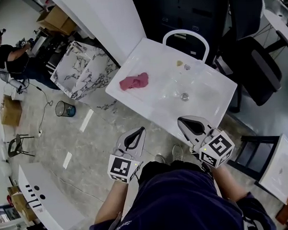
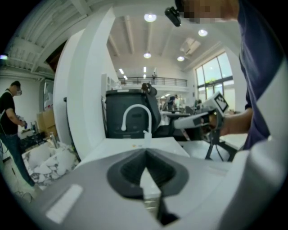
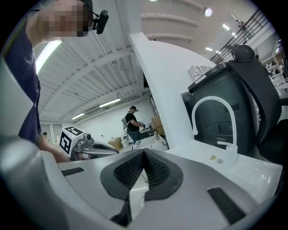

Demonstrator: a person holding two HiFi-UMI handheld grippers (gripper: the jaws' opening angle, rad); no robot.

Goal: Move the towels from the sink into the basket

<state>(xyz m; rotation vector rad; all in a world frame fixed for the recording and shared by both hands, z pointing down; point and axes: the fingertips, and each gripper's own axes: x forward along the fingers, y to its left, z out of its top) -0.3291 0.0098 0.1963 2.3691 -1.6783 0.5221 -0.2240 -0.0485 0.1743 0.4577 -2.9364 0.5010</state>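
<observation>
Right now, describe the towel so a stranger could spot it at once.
Find the white sink unit with the arched white faucet. On its flat top, left of the basin in the head view, lies a crumpled pink towel, the only cloth there.

1. The left tongs (image 1: pixel 142 130) are held out in front of the person's body, at the left side of the head view. Their two jaws are pressed together, with nothing between them.
2. The right tongs (image 1: pixel 181 120) are held in the same way at the right side, jaws together and also empty.
3. Both tongs point away from the body and a little downward. They are side by side but apart, and their tips lean slightly toward each other.
4. The left marker cube (image 1: pixel 122 168) and the right marker cube (image 1: pixel 217 151) sit at the rear ends, close to the hands.
5. The left forearm (image 1: pixel 109 213) and the right forearm (image 1: pixel 231 188) are bare, and the elbows are bent near the torso.
</observation>
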